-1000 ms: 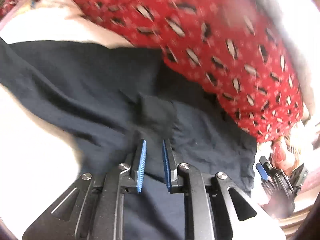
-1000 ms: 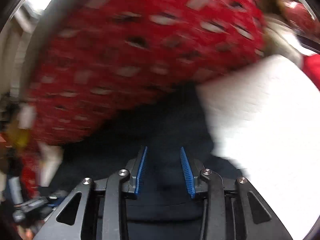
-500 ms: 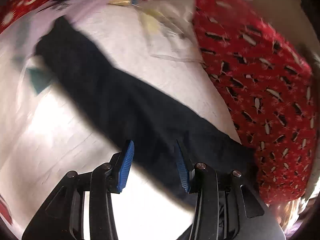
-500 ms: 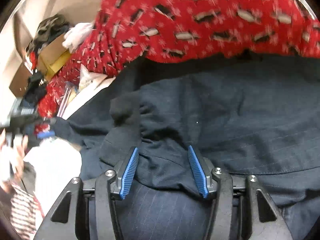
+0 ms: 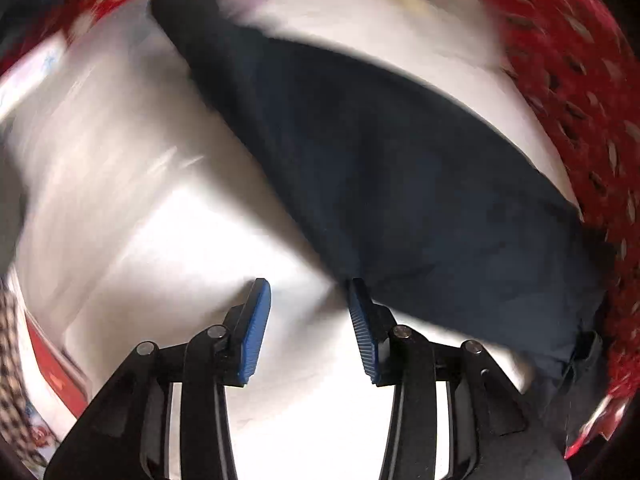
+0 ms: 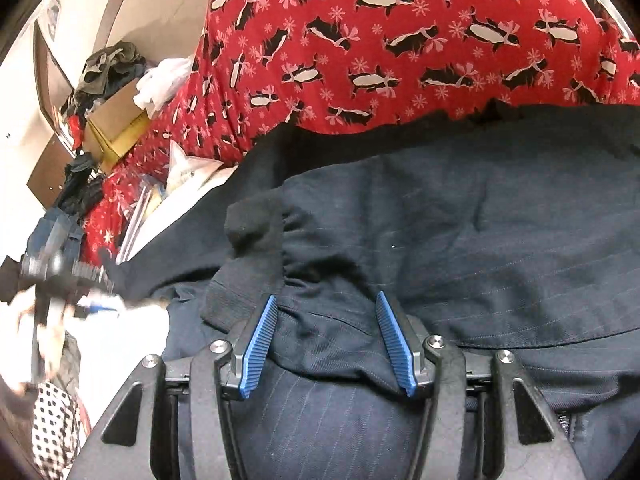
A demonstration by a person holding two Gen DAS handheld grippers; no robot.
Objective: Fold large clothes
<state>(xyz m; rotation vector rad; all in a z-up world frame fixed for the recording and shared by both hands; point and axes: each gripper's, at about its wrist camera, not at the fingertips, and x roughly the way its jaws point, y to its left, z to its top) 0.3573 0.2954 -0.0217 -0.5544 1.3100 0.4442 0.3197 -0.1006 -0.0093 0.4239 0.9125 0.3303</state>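
A dark navy pinstriped garment fills the right wrist view, bunched and creased over a white surface. My right gripper is open, its blue pads either side of a gathered fold near a hem, not closed on it. In the blurred left wrist view the same garment runs as a long dark band from upper left to lower right. My left gripper is open and empty over the white surface, just left of the garment's edge.
A red penguin-print fabric lies behind the garment and along the right in the left wrist view. A cardboard box with piled clothes stands far left. Papers and clutter lie beside it. The left gripper shows blurred at left.
My left gripper has opened wider and swung off the garment to the white surface at its edge. My right gripper has opened slightly and settled over the bunched fold.
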